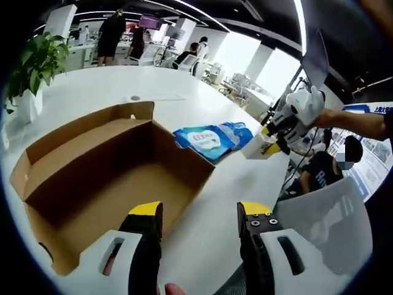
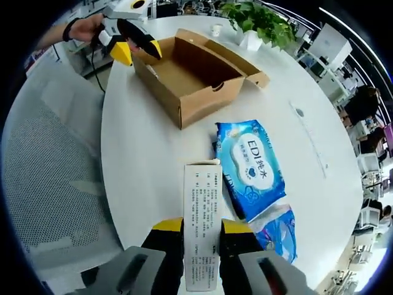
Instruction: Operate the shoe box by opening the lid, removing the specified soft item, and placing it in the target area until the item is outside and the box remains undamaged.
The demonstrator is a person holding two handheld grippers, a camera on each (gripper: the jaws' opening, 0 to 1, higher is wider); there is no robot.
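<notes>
While the right gripper has its jaws closed on a slim white carton printed with small text, the blue wet-wipe pack lies flat on the white bench just beside that carton, outside the box, with a second blue pack touching its near end. Farther along the bench stands the brown shoe box, its lid folded back and its inside bare. The left gripper hangs over the box's near corner, jaws spread wide and holding nothing. Beyond the box a potted plant sits at the bench's far edge.
</notes>
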